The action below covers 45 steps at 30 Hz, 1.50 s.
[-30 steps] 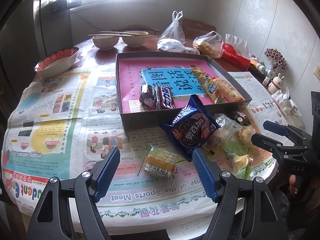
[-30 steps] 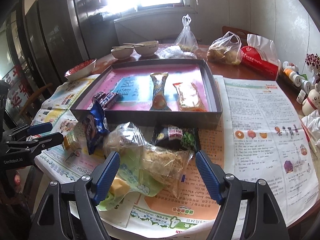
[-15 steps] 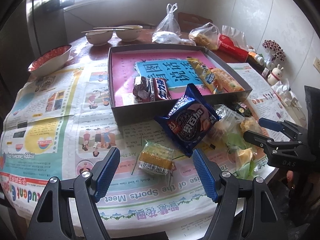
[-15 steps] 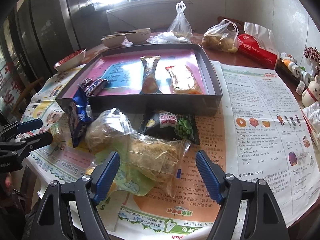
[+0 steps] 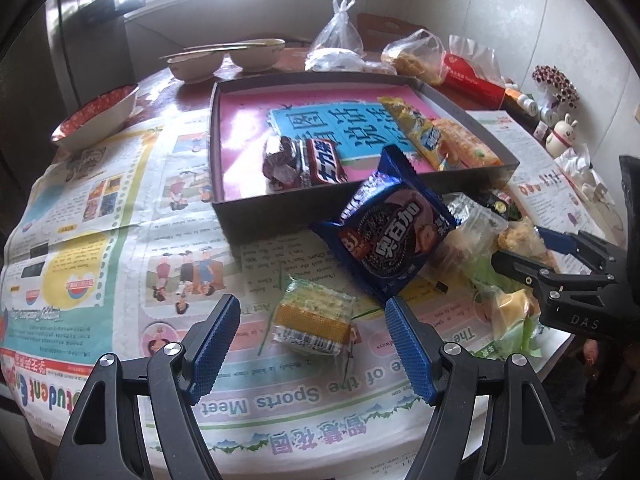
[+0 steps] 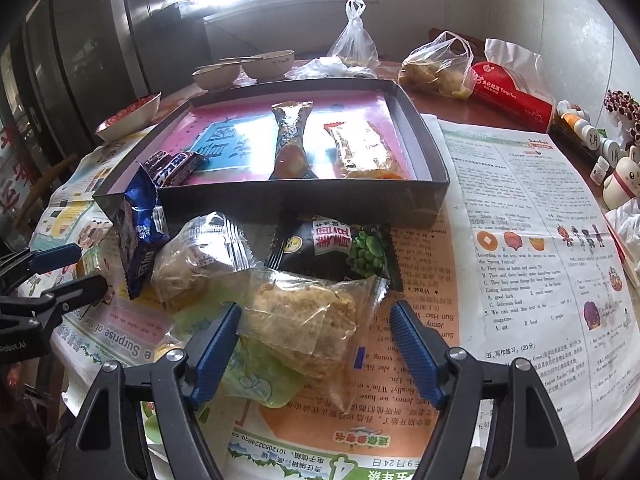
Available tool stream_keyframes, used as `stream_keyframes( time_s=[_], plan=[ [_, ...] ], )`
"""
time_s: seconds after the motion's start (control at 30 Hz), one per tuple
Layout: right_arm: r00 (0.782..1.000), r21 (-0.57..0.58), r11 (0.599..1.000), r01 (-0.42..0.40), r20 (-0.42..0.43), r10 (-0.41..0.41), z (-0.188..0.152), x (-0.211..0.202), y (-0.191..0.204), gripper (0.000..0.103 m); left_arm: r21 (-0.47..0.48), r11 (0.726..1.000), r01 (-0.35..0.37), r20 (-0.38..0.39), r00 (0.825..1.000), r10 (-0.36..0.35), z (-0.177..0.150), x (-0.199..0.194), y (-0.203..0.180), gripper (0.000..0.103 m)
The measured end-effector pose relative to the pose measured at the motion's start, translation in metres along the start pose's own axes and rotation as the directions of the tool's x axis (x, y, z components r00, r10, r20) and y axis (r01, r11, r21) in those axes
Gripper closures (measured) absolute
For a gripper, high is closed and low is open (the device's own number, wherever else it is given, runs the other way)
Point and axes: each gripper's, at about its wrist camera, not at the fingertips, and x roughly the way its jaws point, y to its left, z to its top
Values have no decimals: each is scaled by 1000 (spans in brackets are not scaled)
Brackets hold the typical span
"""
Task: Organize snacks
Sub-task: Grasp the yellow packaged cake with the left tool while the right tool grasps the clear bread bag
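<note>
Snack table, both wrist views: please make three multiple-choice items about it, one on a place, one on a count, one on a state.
1. Where does the yellow cracker pack lie?
A. inside the box
B. on the newspaper between the left claw's pads
C. in a bowl

2. How many snacks lie inside the dark box?
A. two
B. four
C. six

3. In what state is the right claw?
A. open, with a clear pastry bag between its pads
B. shut on the blue cookie bag
C. out of view

Answers:
1 B, the pack rests on the newspaper before the box.
2 B, two chocolate bars and two long packs show.
3 A, both pads stand wide apart.
</note>
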Motion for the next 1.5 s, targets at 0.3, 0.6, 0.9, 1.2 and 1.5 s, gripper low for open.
stream_keyframes(
  time_s=[0.3,0.6,0.9,1.2,1.5],
  plan=[
    [1000,-3,1000,5,21,-5,-1,1,1,50,-19,1000,5,-3,1000,-5,1,10,1,29],
    [1000,23,1000,-4,29,4,-1,-5,-8,51,-30,999,18,15,1000,-17,6,14,1,45],
    [998,47,999,-1,65,-2,1,-23,-12,51,-66,996,67,27,998,-65,5,10,9,51],
    [995,67,998,-1,95,-6,8,-36,-16,52,-88,992,87,49,995,-82,7,2,16,56],
    [993,74,997,5,114,-13,16,-39,-16,52,-104,989,107,61,993,-101,10,-1,23,57]
  ],
)
